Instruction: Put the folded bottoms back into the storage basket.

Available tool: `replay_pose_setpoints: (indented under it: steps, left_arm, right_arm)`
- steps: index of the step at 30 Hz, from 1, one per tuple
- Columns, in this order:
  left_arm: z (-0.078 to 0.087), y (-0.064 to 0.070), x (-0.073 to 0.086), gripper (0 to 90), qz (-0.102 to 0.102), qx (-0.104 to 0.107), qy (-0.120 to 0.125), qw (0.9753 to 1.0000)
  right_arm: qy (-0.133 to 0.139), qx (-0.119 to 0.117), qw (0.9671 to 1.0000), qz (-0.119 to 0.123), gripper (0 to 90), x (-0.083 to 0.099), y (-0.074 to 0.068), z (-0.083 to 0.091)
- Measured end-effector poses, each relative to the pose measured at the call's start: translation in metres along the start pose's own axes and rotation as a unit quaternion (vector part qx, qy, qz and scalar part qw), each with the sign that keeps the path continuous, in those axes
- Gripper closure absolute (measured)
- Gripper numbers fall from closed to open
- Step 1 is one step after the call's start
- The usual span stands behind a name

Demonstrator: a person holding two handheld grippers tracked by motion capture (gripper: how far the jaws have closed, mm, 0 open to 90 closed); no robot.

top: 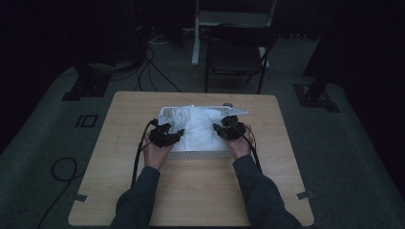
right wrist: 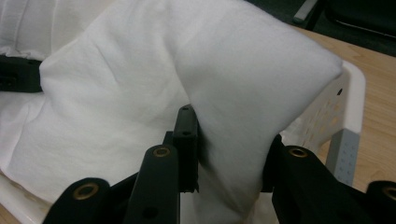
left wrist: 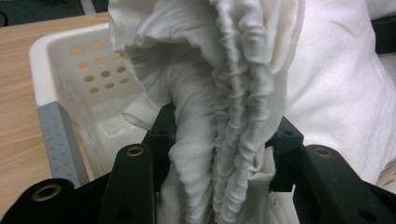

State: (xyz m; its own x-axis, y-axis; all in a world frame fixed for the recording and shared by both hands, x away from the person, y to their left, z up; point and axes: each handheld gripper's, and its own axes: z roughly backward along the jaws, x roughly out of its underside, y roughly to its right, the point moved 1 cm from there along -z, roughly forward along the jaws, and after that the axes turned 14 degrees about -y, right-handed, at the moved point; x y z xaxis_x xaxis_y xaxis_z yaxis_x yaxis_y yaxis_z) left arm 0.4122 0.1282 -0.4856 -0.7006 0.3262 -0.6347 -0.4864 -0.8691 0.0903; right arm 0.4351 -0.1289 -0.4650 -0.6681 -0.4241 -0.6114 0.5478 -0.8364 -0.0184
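Note:
A white cloth (top: 200, 128) lies bunched in a white perforated basket (top: 198, 154) at the middle of the wooden table. My left gripper (top: 173, 136) is at the basket's left side, shut on a gathered, pleated fold of the cloth (left wrist: 224, 116), which rises between its jaws. My right gripper (top: 223, 130) is at the basket's right side, shut on a smooth thick fold of the same cloth (right wrist: 233, 107). The basket's wall (left wrist: 88, 65) with round holes and a grey corner post (left wrist: 58, 135) show in the left gripper view; its rim (right wrist: 352, 102) shows in the right gripper view.
The wooden table (top: 191, 191) has bare surface all around the basket. A dark chair (top: 236, 55) stands beyond the far edge. Cables (top: 153, 71) and stand bases (top: 86, 88) lie on the floor to the left and right.

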Motion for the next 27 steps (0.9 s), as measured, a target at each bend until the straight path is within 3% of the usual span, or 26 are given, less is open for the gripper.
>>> replay_pose_setpoints:
  steps: [27]
  left_arm:
    - [-0.01, 0.002, 0.005, 55.4, 0.015, -0.017, -0.035, 0.9991]
  right_arm:
    - [-0.034, 0.001, 0.9994, 0.003, 70.4, 0.006, -0.003, -0.015]
